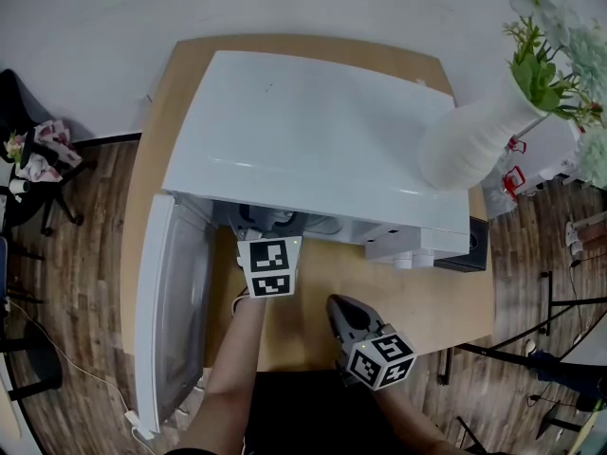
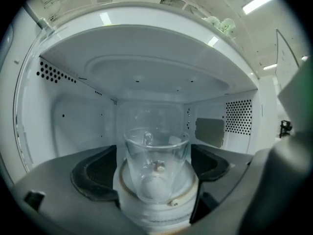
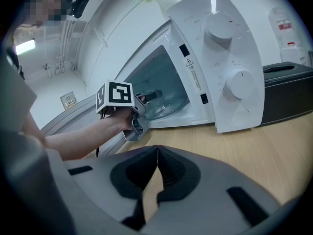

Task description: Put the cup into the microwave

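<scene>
A white microwave [image 1: 313, 140] stands on a wooden table [image 1: 446, 301], its door [image 1: 175, 320] swung open to the left. My left gripper [image 1: 268, 266] reaches into the cavity mouth. In the left gripper view a clear glass cup [image 2: 156, 163] stands upright between the two black pads [image 2: 95, 173], which hug its sides, with the white cavity [image 2: 73, 116] all around it. My right gripper [image 3: 156, 151] hovers over the table in front of the microwave, jaws shut with nothing between them. The right gripper view also shows the left gripper's marker cube [image 3: 116, 94] at the open cavity.
A white vase with flowers [image 1: 474, 140] stands on the microwave's top right. A black box [image 1: 471, 249] sits beside the microwave's right end. Two control knobs [image 3: 239, 82] face the front. Wooden floor surrounds the table, with a chair [image 1: 38, 178] at far left.
</scene>
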`<state>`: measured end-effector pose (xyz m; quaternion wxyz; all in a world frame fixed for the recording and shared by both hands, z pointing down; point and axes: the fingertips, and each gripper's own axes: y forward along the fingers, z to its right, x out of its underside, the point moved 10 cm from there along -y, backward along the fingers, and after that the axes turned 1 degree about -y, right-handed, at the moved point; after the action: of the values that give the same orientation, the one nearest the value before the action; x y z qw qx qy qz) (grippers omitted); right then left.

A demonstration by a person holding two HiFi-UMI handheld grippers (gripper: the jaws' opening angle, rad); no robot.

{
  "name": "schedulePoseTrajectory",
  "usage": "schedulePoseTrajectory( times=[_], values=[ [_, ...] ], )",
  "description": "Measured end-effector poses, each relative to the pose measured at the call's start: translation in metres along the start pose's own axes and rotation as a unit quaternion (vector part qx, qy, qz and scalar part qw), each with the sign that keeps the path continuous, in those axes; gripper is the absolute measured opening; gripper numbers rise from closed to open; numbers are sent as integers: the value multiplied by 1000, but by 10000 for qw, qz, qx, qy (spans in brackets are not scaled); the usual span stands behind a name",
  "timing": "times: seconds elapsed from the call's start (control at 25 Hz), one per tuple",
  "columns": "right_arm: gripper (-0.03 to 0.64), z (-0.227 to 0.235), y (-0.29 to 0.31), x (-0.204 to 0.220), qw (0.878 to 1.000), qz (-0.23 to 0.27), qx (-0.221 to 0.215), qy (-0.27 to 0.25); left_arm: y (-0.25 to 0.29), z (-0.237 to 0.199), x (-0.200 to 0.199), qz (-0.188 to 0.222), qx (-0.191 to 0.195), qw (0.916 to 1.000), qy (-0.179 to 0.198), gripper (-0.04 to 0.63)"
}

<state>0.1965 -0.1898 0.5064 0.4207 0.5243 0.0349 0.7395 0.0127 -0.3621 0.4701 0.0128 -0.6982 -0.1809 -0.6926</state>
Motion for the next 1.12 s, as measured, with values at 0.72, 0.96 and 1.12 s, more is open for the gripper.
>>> schedulePoseTrajectory(
  times=[0.72, 0.96, 1.12],
  values=[
    [-8, -9, -18, 10, 9998, 70, -121, -162, -25, 11, 7, -179, 32, 9998, 64, 442],
    [-7, -9, -24, 14, 9997, 80, -132, -169, -31, 12, 9, -307, -9, 9995, 54, 442],
    [-8, -9, -27, 14, 9997, 117, -133, -169, -39, 14, 10, -330, -34, 9994, 13, 442]
  ],
)
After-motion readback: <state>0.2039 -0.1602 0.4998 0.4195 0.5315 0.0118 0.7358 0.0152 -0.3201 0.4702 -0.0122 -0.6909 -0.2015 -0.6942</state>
